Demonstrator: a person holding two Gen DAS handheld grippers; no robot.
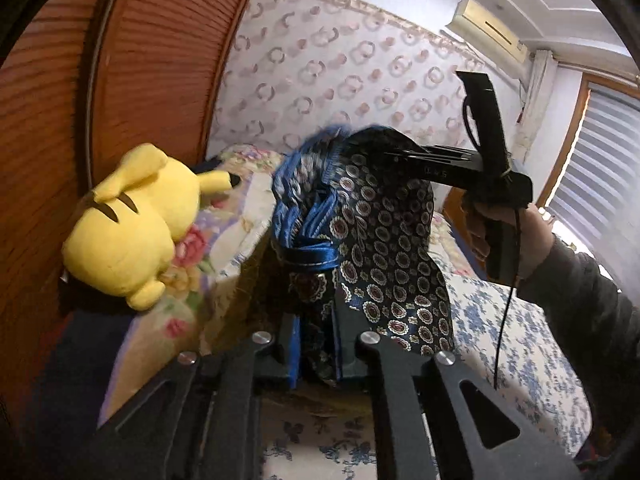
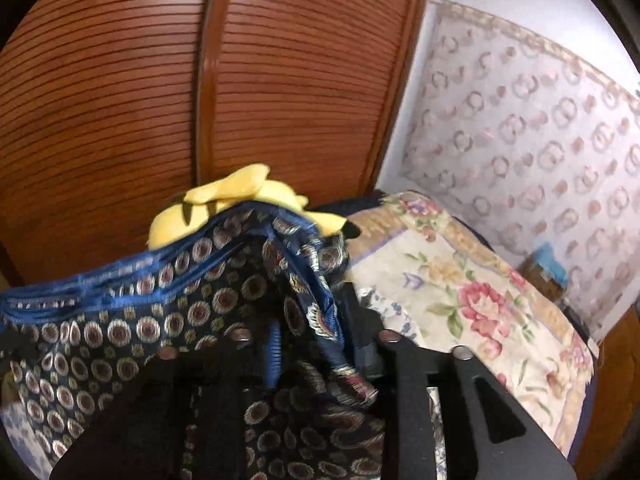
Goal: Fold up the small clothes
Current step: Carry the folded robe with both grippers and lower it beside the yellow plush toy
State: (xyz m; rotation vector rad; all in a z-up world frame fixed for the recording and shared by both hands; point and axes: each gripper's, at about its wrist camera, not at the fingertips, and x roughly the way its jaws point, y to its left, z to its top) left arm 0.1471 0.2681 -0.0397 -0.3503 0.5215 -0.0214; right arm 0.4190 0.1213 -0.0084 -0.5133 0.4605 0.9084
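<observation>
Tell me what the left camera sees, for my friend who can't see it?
The left hand-held gripper pinches a dark blue patterned cloth, held up over a flowery bed, while the right hand-held gripper grips its top. A yellow plush toy lies to the left by a wooden wardrobe.

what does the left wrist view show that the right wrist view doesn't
Only the left wrist view shows the right gripper from outside, the hand holding it, an air conditioner and window blinds. Only the right wrist view shows a jar by the wallpaper. Both show the patterned blue cloth pinched in their fingers, the yellow plush, the wooden wardrobe and the floral bedding.
</observation>
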